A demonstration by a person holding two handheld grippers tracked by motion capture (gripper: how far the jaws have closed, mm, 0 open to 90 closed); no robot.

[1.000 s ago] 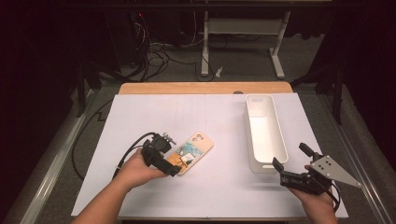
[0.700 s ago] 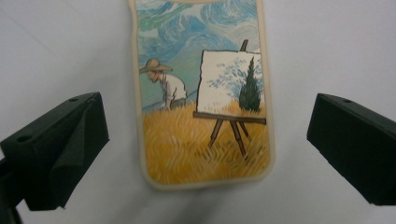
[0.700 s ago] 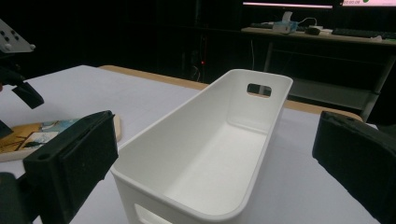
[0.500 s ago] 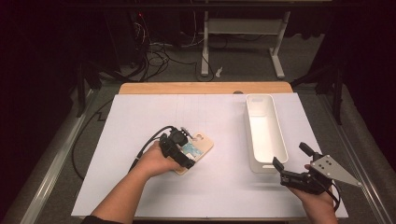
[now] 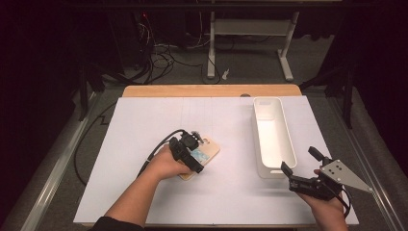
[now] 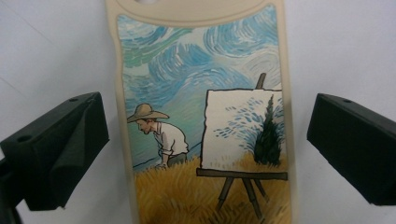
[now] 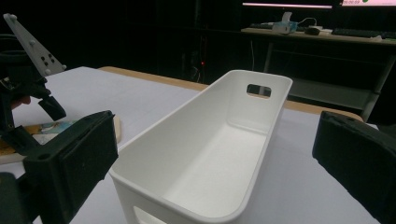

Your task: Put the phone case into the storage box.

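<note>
The left tool hangs over the phone case, its jaws spread wide with one on each long side of the case and neither touching it. The case lies flat on the white worktop, left of centre in the high view, painted side up, with a figure in a straw hat and an easel.

The case looks thin and lies flush on the sheet, so the likely failure is that the jaws close above its edges and slide over the rim, or that they push it sideways across the smooth surface. If one jaw lands first, the case may pivot and escape. A pinch that is too shallow could also let it tip out on the way to the bin.

The white bin stands right of centre in the high view and is empty inside. The right tool rests near its lower end, with its jaws apart and nothing between them.
</note>
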